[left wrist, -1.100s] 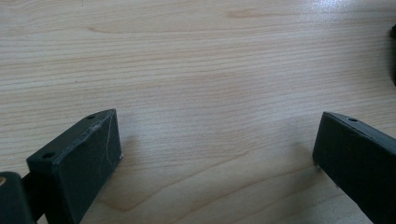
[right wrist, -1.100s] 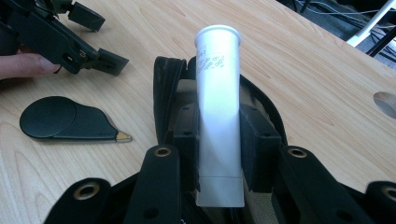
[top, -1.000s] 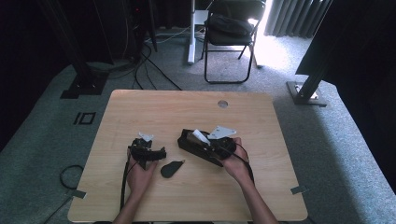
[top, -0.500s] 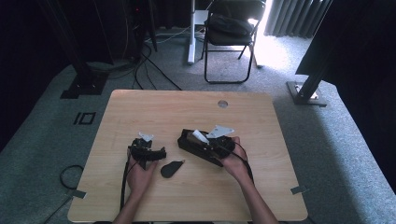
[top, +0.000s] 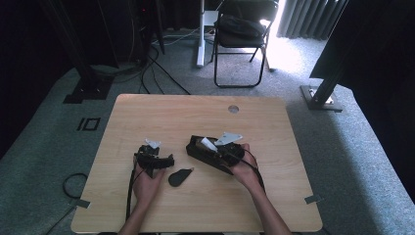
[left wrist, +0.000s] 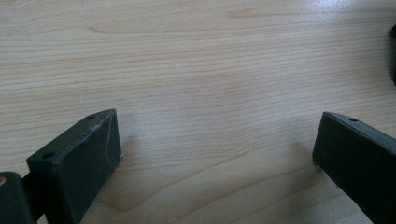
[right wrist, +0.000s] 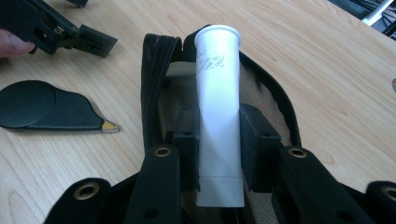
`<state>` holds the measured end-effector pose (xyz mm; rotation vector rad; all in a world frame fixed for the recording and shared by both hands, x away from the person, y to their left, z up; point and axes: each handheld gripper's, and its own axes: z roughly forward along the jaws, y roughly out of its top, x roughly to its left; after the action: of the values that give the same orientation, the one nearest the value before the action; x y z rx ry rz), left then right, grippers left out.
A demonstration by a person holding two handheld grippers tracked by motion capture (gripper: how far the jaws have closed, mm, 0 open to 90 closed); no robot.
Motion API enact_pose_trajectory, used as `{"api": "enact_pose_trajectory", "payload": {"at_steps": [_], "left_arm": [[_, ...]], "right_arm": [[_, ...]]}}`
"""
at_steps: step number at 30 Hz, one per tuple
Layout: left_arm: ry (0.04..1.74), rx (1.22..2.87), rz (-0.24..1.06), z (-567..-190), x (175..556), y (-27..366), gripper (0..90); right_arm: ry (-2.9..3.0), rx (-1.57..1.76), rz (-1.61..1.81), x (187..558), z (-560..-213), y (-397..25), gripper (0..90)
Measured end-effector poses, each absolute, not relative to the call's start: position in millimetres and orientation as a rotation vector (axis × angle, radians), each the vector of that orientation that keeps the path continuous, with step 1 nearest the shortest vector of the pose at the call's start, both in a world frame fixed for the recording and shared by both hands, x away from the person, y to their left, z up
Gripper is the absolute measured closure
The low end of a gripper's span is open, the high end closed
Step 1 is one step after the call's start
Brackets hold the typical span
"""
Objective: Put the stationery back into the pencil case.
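Wooden table [top: 147, 117]: right gripper [right wrist: 218, 135] clamps tube [right wrist: 217, 93] over pouch [right wrist: 154, 70] (left gripper [left wrist: 217, 154] gapes); tilting could snag the zip.

The print on the white tube [right wrist: 218, 116] was too blurred to be read, and the tube's lower end was hidden between the jaws at the frame's bottom centre.

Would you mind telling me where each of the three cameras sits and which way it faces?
High view: above the person's side, looking forward and down on the table; forearms, both hands, left gripper, right gripper.
Left gripper view: on the left gripper, facing bare tabletop between wide-apart jaws.
Right gripper view: on the right gripper, looking along the white tube over the open black pouch.
Shared: high and right gripper views show the flat black case.
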<state>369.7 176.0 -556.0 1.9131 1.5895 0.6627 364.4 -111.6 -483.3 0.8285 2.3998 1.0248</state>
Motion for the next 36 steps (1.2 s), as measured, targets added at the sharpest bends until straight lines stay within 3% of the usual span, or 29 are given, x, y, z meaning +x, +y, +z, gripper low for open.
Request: {"api": "enact_pose_trajectory", "payload": {"at_steps": [36], "left_arm": [[1.589, 1.913, 0.663, -556, 370, 176, 1.3]], "right_arm": [[2.522, 0.812, 0.98, 364, -499, -99, 70.8]]}}
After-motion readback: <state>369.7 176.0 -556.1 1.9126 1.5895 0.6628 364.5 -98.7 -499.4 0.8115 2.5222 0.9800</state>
